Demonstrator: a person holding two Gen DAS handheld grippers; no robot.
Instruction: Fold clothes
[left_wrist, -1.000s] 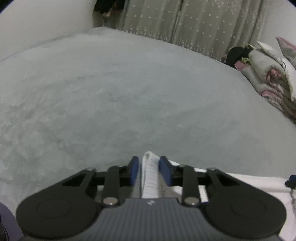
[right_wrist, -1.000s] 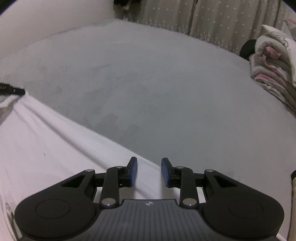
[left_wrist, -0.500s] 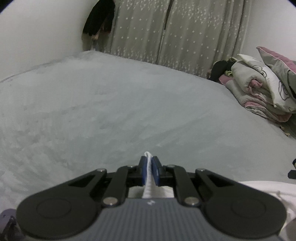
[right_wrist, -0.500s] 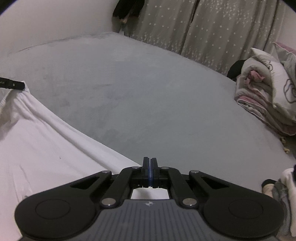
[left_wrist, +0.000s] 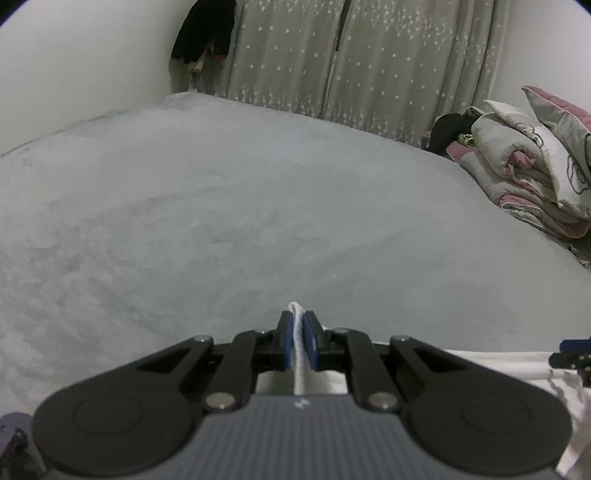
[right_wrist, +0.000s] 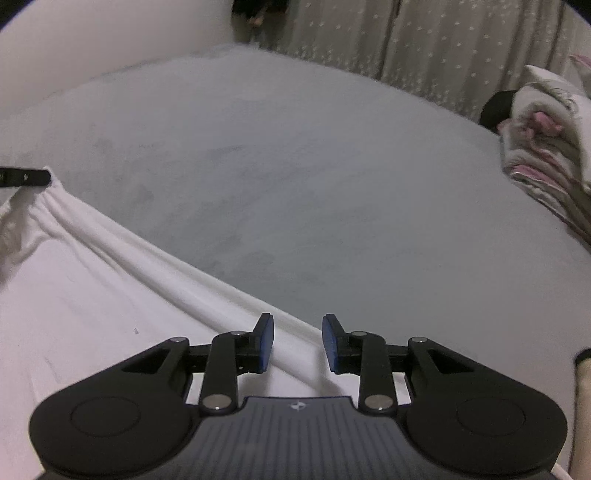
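- Spreading across nearly everything you see is the grey bed cover (left_wrist: 258, 206), plush and patchy, running back to the star-dotted curtains (left_wrist: 369, 62) at its far edge.
- Along the bed's right edge you have a heap of rolled quilts (left_wrist: 532, 173), cream and pink, with something dark tucked just behind them; too dim to name.
- Up at the far left corner a dark garment (left_wrist: 207, 29) hangs against the pale wall.
- Now the task piece: the white garment (right_wrist: 92, 306) lies over the near left part of the bed in your right view, one edge pulled into a taut diagonal ridge that runs from the far left down to your right gripper.
- That ridge starts at a bunched corner, and there, look, the black tip of your left gripper (right_wrist: 26, 177) has it pinched.
- In the left view it's plain: your left gripper (left_wrist: 299, 339) has its blue pads pressed together on a thin fold of white cloth, a little loop of it poking out past the tips.
- Your right gripper (right_wrist: 297, 341) is the other story: its jaws have just been opening, the blue pads stand apart, and the cloth's ridge passes beneath and between them without either pad pressing on it.
- Down at the right edge of the left view, a small dark piece of your right gripper shows against the white fabric.
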